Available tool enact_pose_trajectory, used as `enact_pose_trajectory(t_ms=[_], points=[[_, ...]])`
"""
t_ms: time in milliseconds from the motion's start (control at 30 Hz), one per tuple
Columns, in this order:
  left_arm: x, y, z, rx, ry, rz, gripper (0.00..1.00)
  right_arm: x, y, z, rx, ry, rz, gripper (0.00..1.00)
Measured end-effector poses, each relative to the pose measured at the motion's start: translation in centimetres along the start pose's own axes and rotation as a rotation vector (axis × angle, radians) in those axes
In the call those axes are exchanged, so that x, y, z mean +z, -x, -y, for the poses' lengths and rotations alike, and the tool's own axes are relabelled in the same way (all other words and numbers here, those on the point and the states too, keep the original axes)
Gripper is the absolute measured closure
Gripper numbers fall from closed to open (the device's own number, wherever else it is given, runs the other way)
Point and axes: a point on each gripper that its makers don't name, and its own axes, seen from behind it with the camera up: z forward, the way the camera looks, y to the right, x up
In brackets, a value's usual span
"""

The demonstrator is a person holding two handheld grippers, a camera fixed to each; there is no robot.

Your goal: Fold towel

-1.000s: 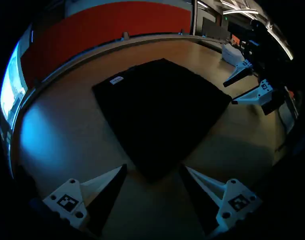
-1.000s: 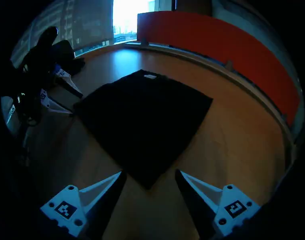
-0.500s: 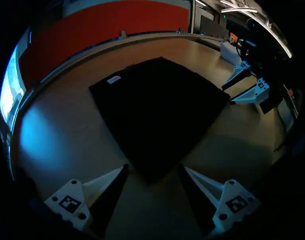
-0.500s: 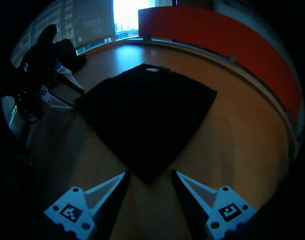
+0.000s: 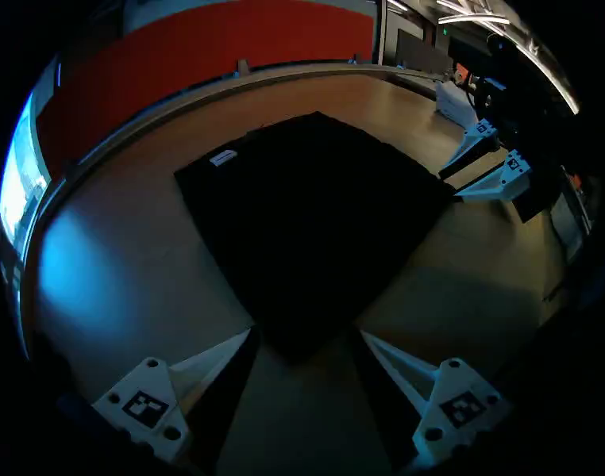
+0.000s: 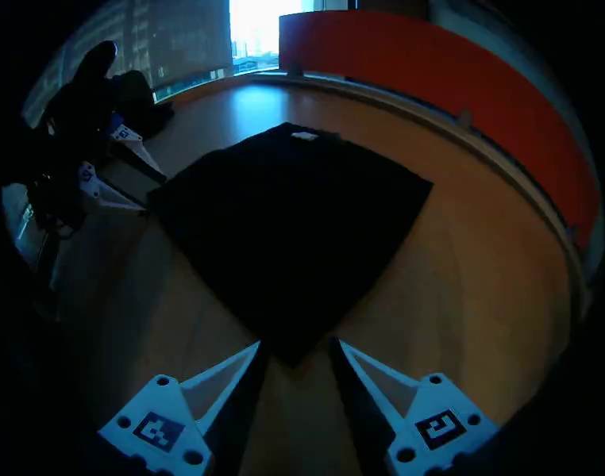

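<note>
A black towel (image 5: 318,214) lies flat on the wooden table (image 5: 128,262), with a small white label (image 5: 221,158) near its far corner. My left gripper (image 5: 304,333) stands open, and the towel's near corner lies between its fingertips. In the right gripper view the same towel (image 6: 294,230) points another corner toward me. That corner sits between the fingers of my right gripper (image 6: 295,343), which are open with a narrow gap. The right gripper (image 5: 449,184) also appears at the towel's right corner in the left gripper view. The left gripper (image 6: 154,196) shows at the towel's left corner in the right gripper view.
A red panel (image 5: 223,40) runs behind the table's curved far edge. A bright window (image 6: 255,32) is at the back. A white stack (image 5: 457,103) lies at the far right. A person's dark sleeve (image 6: 80,87) holds the left gripper. Bare table (image 6: 477,262) surrounds the towel.
Both grippers have narrowed their fingers around the towel corners and crept slightly forward. The right gripper's gap has shrunk more. The towel has stayed flat.
</note>
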Motion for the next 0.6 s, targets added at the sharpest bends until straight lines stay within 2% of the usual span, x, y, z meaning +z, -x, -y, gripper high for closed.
enact_pose_trajectory(t_ms=[133,267,400,467,533,600], points=[[0.0,0.0,0.0,0.002,0.001,0.001,0.29,0.0,0.0,0.3,-0.009,-0.012,0.000,0.58],[0.0,-0.1,-0.2,-0.001,-0.002,0.001,0.44,0.0,-0.1,0.8,-0.019,-0.016,-0.001,0.69],[0.0,-0.2,-0.3,-0.006,-0.006,0.002,0.50,-0.1,0.0,1.0,-0.012,-0.019,-0.001,0.77],[0.0,-0.2,-0.2,-0.009,-0.010,0.005,0.67,-0.1,0.0,1.1,-0.009,-0.019,-0.001,0.81],[0.0,-0.2,-0.1,-0.019,-0.018,0.009,0.78,-0.1,0.0,1.3,-0.007,-0.022,0.000,0.82],[0.0,-0.3,0.0,-0.028,-0.025,0.012,0.82,-0.2,0.0,1.5,-0.006,-0.025,-0.002,0.83]])
